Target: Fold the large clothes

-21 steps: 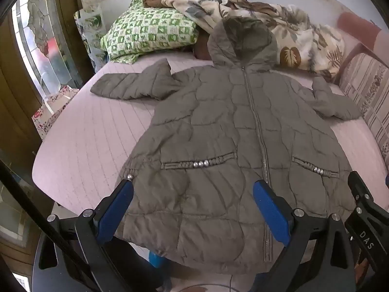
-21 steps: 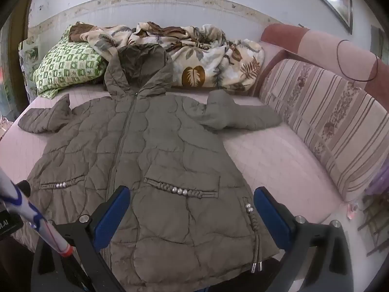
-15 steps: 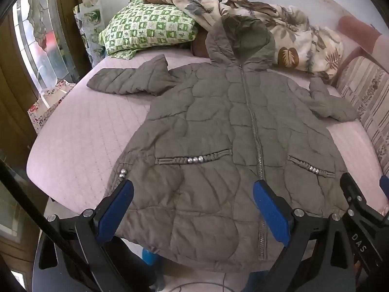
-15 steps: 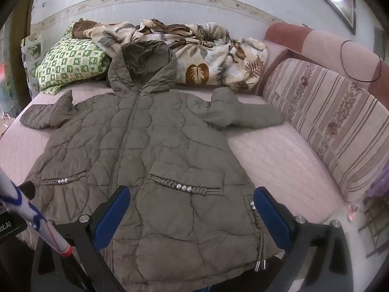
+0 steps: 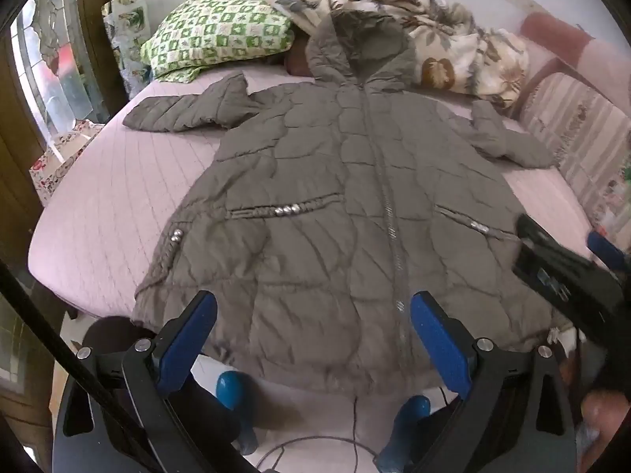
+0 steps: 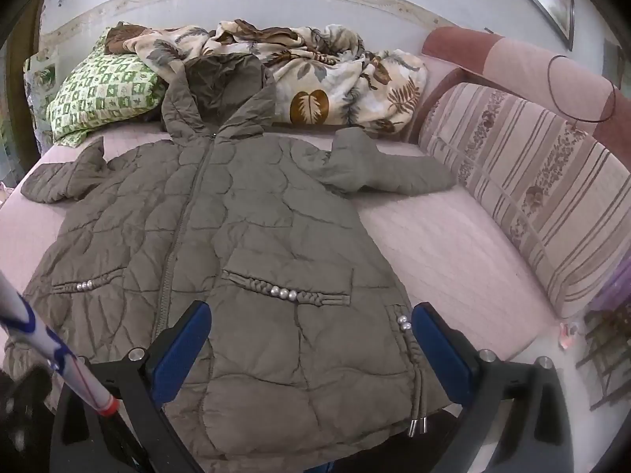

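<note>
An olive-grey quilted hooded coat (image 5: 339, 205) lies flat, front up and zipped, on a pink bed (image 5: 106, 205). Its sleeves spread to both sides and its hem hangs over the near edge. It also shows in the right wrist view (image 6: 236, 244). My left gripper (image 5: 313, 339) is open and empty, hovering over the hem left of the zip. My right gripper (image 6: 311, 351) is open and empty above the coat's lower right part, near the drawstring toggles (image 6: 418, 425). The right gripper's body shows at the right edge of the left wrist view (image 5: 568, 276).
A green checked pillow (image 5: 213, 39) and a leaf-print blanket (image 6: 335, 75) lie at the head of the bed. A striped backrest cushion (image 6: 524, 181) runs along the right side. A window and a floral bag (image 5: 55, 157) are to the left. Cables lie on the floor below.
Both grippers have drawn back and risen slightly, so more of the coat's hem and the floor show. The coat has not moved and both grippers stay open.
</note>
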A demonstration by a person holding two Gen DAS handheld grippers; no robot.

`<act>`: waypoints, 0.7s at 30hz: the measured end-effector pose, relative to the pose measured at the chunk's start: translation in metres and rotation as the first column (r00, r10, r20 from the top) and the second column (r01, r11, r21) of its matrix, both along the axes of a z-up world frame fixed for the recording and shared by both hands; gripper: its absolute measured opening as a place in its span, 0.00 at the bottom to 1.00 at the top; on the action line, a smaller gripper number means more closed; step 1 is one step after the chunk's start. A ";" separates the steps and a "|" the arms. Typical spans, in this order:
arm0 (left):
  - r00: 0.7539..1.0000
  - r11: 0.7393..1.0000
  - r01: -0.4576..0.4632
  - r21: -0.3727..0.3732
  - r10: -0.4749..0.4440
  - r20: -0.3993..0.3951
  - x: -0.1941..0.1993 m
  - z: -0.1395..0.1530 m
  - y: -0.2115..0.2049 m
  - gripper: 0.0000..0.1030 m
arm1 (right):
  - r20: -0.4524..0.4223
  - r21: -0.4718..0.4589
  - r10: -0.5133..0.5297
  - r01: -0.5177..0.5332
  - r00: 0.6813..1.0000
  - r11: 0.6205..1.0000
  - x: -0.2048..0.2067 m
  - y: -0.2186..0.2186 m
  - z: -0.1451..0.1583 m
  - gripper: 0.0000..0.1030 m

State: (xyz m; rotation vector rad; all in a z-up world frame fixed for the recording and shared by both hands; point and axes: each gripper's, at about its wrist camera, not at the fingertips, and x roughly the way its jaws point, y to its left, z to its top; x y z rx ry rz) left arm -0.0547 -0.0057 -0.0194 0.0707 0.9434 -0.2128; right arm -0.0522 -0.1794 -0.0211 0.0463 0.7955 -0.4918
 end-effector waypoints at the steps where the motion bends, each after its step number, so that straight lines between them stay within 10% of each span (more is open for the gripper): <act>1: 1.000 1.000 0.005 -0.001 -0.005 -0.003 -0.002 -0.003 0.000 0.96 | -0.001 0.001 -0.001 0.001 1.000 1.000 0.000 -0.001 0.000 1.00; 10: 0.999 0.992 0.000 -0.124 -0.005 -0.040 -0.003 -0.004 0.011 0.95 | 0.002 0.008 -0.016 0.016 1.000 1.000 -0.001 -0.006 -0.002 1.00; 21: 0.991 0.996 -0.072 -0.046 0.076 0.110 -0.009 0.017 0.020 0.96 | -0.010 0.026 -0.018 0.018 1.000 0.999 -0.004 -0.003 -0.006 1.00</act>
